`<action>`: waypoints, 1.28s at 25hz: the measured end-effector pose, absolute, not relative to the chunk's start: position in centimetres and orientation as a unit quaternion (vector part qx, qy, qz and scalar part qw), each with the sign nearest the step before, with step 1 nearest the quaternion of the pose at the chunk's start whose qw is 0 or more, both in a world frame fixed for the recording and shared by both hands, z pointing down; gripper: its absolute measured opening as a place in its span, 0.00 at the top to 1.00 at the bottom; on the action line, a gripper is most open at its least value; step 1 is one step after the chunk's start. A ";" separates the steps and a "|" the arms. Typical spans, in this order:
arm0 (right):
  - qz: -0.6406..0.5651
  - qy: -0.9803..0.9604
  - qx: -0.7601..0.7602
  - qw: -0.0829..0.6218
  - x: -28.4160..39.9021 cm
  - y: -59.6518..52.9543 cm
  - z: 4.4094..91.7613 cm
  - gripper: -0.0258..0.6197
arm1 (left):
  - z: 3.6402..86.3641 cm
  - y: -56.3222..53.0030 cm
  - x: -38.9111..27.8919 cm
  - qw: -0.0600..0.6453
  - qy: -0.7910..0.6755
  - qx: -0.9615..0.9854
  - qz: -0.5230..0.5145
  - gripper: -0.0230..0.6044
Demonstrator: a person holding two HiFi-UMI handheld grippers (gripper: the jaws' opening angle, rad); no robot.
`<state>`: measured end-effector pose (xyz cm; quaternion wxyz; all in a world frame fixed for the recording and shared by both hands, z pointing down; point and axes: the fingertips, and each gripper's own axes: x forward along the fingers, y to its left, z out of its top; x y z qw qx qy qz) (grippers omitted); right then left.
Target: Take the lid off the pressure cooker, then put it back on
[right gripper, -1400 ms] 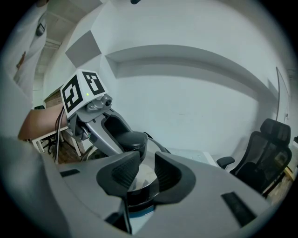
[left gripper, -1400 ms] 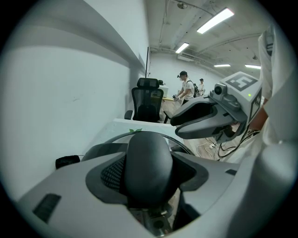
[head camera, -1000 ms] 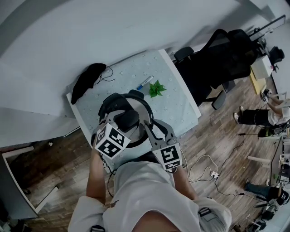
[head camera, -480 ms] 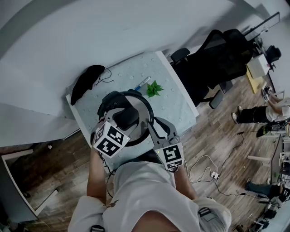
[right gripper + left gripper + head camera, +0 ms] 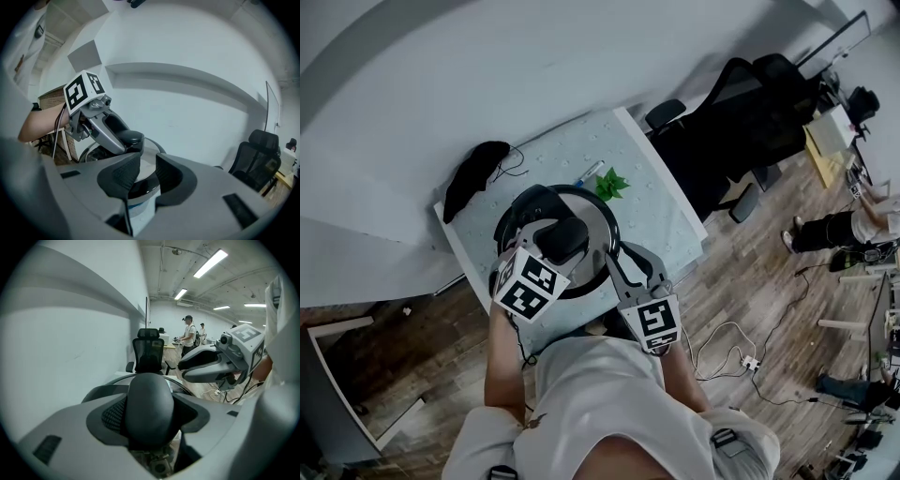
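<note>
The round steel pressure cooker lid (image 5: 592, 217) with a black rim hangs over the table (image 5: 666, 202), held from two sides. My left gripper (image 5: 559, 246) is shut on the lid's black rounded handle (image 5: 149, 406), which fills the gap between its jaws. My right gripper (image 5: 613, 259) is shut on the lid's near rim (image 5: 139, 186), pads on either side of it. In the right gripper view, the left gripper (image 5: 125, 139) sits on top of the lid. A black side handle (image 5: 530, 202) juts out far left. The lid hides the pot beneath it.
On the pale tablecloth beyond the lid lie a blue pen (image 5: 589, 172), a green leafy sprig (image 5: 607, 185) and a black cloth bundle (image 5: 475, 171). A black office chair (image 5: 741, 108) stands right of the table. Cables (image 5: 733, 349) lie on the wood floor; a person (image 5: 848, 230) sits far right.
Both grippers have risen a little with the lid between them; the lid looks larger and nearer in the head view. Neither grip has changed.
</note>
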<state>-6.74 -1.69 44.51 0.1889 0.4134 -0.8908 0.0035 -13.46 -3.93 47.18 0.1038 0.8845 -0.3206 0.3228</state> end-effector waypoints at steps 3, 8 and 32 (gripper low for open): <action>0.002 -0.893 0.411 0.182 -5.5 -1.8 44.4 0.80 | 46.8 -4.3 -12.2 0.099 -0.327 0.882 0.324 0.52; 0.004 -0.898 0.407 0.169 -2.8 -2.1 44.1 0.80 | 46.6 -4.8 -10.1 0.106 -0.340 0.876 0.326 0.52; 0.019 -0.900 0.401 0.170 10.3 -6.0 45.5 0.80 | 47.8 -8.5 2.8 0.124 -0.353 0.868 0.327 0.52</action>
